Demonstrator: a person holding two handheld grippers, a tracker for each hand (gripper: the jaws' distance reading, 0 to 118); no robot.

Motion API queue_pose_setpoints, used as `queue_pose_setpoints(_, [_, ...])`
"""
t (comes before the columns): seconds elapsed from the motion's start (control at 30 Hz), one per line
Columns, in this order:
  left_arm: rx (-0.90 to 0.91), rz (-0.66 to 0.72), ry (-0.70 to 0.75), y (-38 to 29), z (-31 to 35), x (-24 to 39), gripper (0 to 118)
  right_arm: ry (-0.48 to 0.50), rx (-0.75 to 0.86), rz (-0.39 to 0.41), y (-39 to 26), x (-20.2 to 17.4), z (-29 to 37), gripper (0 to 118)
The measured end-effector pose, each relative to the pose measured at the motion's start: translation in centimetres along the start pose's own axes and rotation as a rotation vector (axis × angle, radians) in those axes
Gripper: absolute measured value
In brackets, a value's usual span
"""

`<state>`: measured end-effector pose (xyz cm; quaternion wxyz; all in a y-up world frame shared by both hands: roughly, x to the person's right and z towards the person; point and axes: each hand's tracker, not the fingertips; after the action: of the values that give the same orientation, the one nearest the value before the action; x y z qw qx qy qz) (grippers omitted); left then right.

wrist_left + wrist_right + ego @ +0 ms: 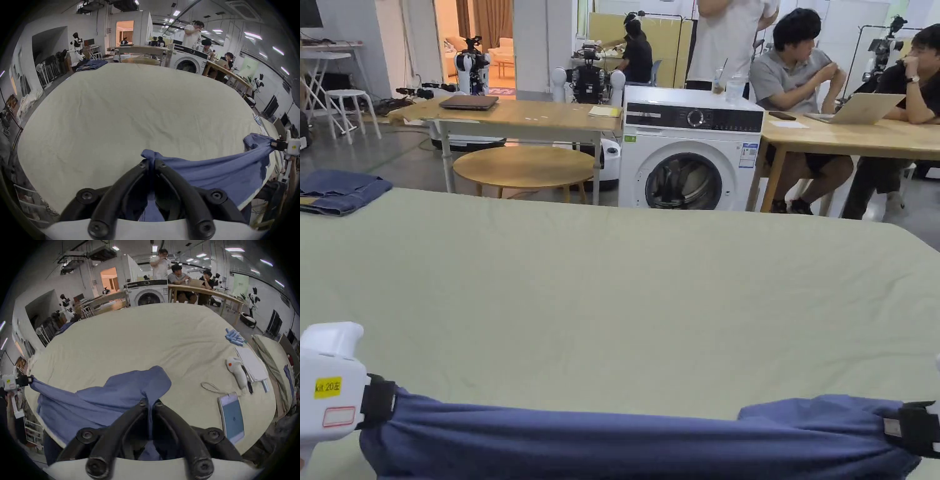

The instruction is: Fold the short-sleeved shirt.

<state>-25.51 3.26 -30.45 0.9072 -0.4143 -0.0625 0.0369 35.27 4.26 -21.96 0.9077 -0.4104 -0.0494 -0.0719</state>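
Both claws, left [151,162] and right [150,404], clamped on shirt [625,437]; keep tension even, lay flat on desk [625,287].

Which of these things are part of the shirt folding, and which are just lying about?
In the job:
shirt, stretched between the two grippers
left gripper, shut on it
right gripper, shut on it
table, under the shirt

Lying about:
jeans
tablet
white handheld device
papers
cord
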Motion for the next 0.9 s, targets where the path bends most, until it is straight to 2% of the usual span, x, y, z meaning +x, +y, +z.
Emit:
queue_pose_setpoints(0.33, [-0.052,0.023,-0.01,-9.8,3.1,-1.5,1,0.004,-0.045,-0.003,-9.9,0.9,4.3,1])
queue_pose_setpoints(0.6, [-0.06,0.027,0.006,-13.2,2.1,-1.6,1,-0.05,-0.054,0.057,-13.4,0.7,2.8,2])
queue_pose_setpoints(0.63, [-0.048,0.026,0.009,-13.3,2.1,-1.6,2,-0.053,-0.048,0.063,-13.7,0.7,2.7,5])
queue_pose_setpoints(0.67, [-0.032,0.026,0.007,-13.4,2.1,-1.6,8,-0.06,-0.038,0.074,-13.9,0.5,2.7,14])
queue_pose_setpoints(0.7, [-0.015,0.023,0.001,-13.5,2.2,-1.6,23,-0.072,-0.016,0.09,-14.0,0.7,2.5,36])
queue_pose_setpoints(0.73, [0.012,0.008,0.016,-13.4,1.9,-1.8,58,-0.107,0.018,0.114,-14.2,0.5,2.8,68])
queue_pose_setpoints(0.77, [0.033,-0.007,0.049,-13.3,2.2,-1.7,67,-0.137,0.033,0.13,-14.3,0.4,3.0,68])
queue_pose_setpoints(0.83, [0.087,-0.031,0.08,-12.8,3.6,-1.5,88,-0.2,0.105,0.173,-14.3,-0.2,4.2,92])
queue_pose_setpoints(0.87, [0.133,-0.028,0.068,-12.4,4.4,-1.2,96,-0.211,0.168,0.175,-14.1,-0.6,5.0,100])
queue_pose_setpoints(0.9, [0.194,-0.024,0.052,-11.6,5.4,-0.6,96,-0.196,0.243,0.162,-13.5,-1.2,5.8,99])
